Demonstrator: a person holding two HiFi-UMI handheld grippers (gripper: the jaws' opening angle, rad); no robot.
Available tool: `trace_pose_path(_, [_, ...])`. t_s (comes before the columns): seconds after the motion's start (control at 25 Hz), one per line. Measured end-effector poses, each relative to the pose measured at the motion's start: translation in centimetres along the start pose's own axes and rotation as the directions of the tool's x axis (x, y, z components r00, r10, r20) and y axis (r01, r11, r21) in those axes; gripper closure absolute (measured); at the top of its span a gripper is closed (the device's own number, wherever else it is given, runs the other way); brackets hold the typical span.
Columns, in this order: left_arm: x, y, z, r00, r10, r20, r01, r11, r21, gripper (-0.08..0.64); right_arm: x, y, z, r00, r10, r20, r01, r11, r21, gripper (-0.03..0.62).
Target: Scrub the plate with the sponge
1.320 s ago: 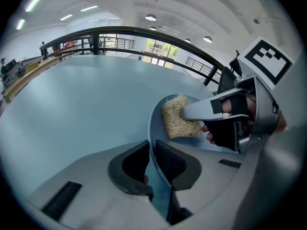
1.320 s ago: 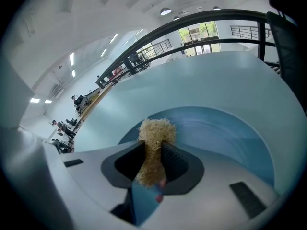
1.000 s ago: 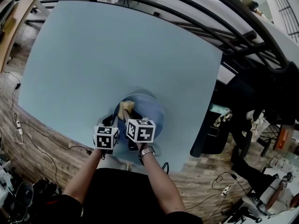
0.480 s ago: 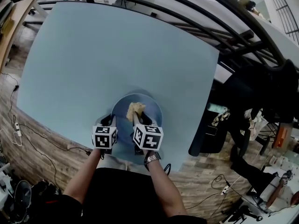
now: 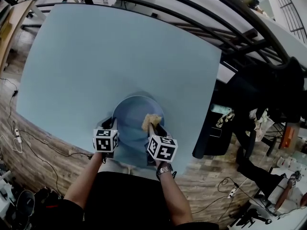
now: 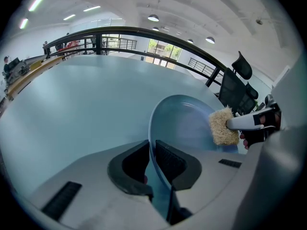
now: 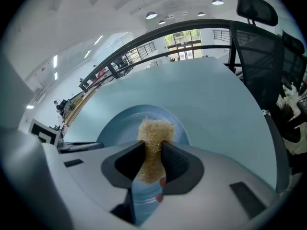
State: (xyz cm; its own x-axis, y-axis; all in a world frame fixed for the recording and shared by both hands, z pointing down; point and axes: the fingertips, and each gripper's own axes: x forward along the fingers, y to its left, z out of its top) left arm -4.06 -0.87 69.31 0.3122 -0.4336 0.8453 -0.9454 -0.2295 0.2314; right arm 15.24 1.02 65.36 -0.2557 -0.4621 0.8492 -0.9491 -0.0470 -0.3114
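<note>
A blue plate [image 5: 132, 121] lies near the front edge of the pale blue table [image 5: 110, 56]. My left gripper [image 5: 111, 126] is shut on the plate's left rim; in the left gripper view the rim [image 6: 151, 138] runs edge-on between the jaws. My right gripper [image 5: 152, 126] is shut on a tan fibrous sponge [image 5: 152, 121], which rests on the right part of the plate. In the right gripper view the sponge [image 7: 153, 138] sticks out past the jaws over the plate [image 7: 120, 128]. The left gripper view shows the sponge [image 6: 223, 126] against the plate's inner face [image 6: 187, 121].
A dark curved railing [image 5: 201, 18] runs behind the table. A black office chair [image 5: 261, 99] stands to the right, with cables on the wooden floor [image 5: 29, 143] at the left. The table's front edge lies just under the plate.
The right gripper has carried the sponge from the plate's upper left across to its right side. The left gripper has kept its hold on the rim.
</note>
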Motion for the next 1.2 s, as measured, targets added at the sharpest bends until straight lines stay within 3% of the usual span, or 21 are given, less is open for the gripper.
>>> trace_pose_path(0.28, [-0.1, 0.1, 0.1, 1.000, -0.001, 0.000, 0.001, 1.000, 0.007, 0.522, -0.6, -2.0, -0.8, 0.999, -0.041, -0.032, 0.041, 0.999, -0.014, 0.485])
trace_pose_path(1.2, [-0.1, -0.1, 0.2, 0.999, -0.050, 0.010, 0.050, 0.999, -0.004, 0.522, 1.6, -0.2, -2.0, 0.997, 0.004, -0.073, -0.003, 1.000, 0.017, 0.485])
